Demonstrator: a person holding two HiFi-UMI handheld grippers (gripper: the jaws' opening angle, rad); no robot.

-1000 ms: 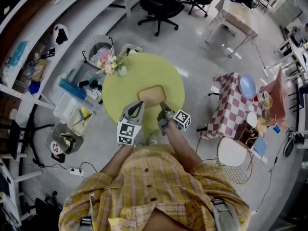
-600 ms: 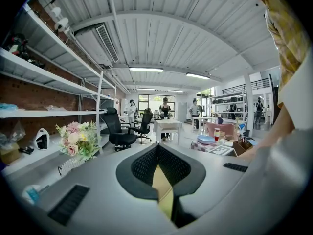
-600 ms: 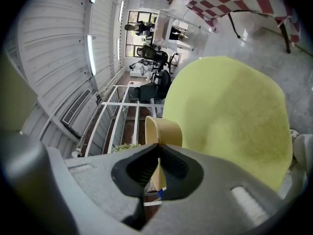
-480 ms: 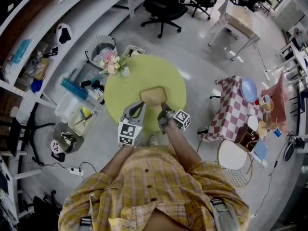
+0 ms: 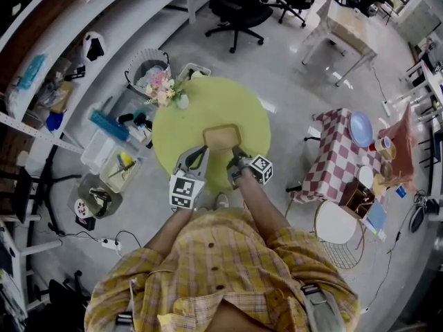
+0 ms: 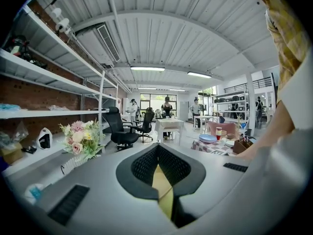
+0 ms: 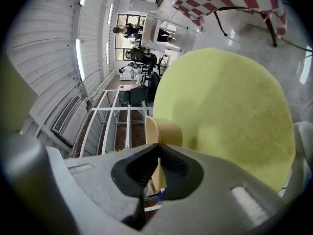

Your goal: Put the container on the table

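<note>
Fingers of both grippers are pinched shut on the tan container (image 5: 221, 137): the left gripper (image 5: 200, 152) at its near left corner, the right gripper (image 5: 235, 155) at its near right corner. From the head view, the container sits over the near part of the round yellow-green table (image 5: 208, 102), with flowers (image 5: 163, 88) at the table's far left edge. Only the gripper views show the grip itself, each pair of jaws closed on a thin tan wall. Whether the container's base touches the table, no view tells

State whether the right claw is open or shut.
Shut: the right gripper view shows the right claw clamped on the wall of the container.
</note>
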